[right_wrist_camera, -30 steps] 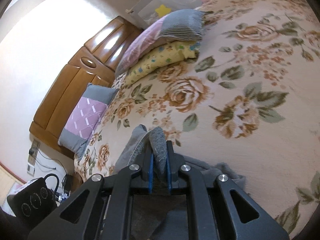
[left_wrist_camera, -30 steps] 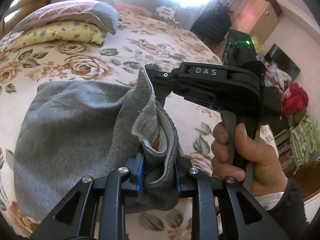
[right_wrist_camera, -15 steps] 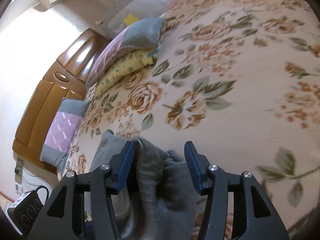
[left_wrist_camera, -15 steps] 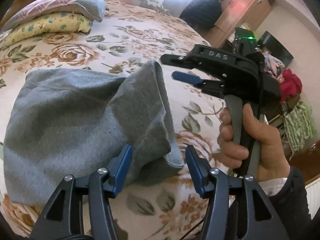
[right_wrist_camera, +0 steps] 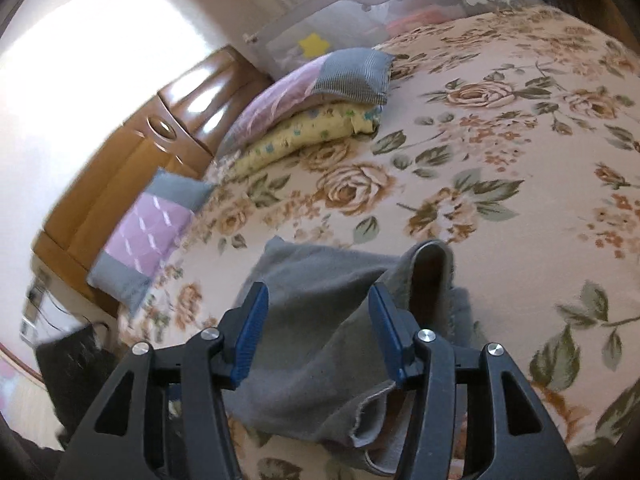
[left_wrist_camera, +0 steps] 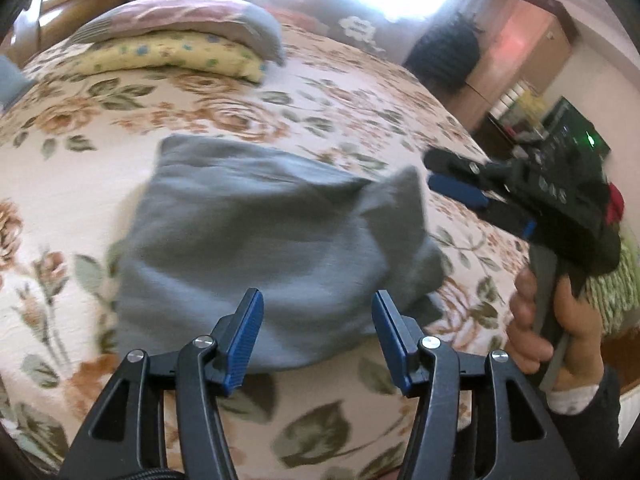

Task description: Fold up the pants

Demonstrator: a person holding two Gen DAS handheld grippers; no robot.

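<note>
- Grey pants (left_wrist_camera: 256, 248) lie in a folded bundle on a bed covered with a cream bedspread (left_wrist_camera: 120, 128) printed with roses and green leaves.
- In the left wrist view the left gripper (left_wrist_camera: 318, 336) sits at the near edge of the bundle, its blue-padded jaws spread wide apart with nothing between them; the cloth lies just beyond the tips.
- One corner of the pants stands up in a point on the bundle's right side, near the other tool.
- The right gripper (left_wrist_camera: 448, 178) shows to the right in that same view, held by a hand (left_wrist_camera: 548, 332) wrapped around its grey handle. Its jaws are apart and clear of the cloth, just beside the raised corner.
- In the right wrist view the right gripper (right_wrist_camera: 318, 334) looks down over the pants (right_wrist_camera: 316, 344). The jaws are spread apart. Grey cloth fills the gap between them, but they do not pinch it.
- A fold of the pants rises in a loop just past the right-hand pad, and a raw hem edge curls near the lower centre of this view.
- At the head of the bed, well apart from the pants, a pink and grey striped pillow (right_wrist_camera: 320, 84) rests on a yellow flowered pillow (right_wrist_camera: 304, 136).
- A lilac and grey cushion (right_wrist_camera: 152, 236) leans against a glossy wooden headboard (right_wrist_camera: 132, 152).
- A grey mesh bed rail (right_wrist_camera: 360, 12) with a yellow star runs along the far side.
</note>
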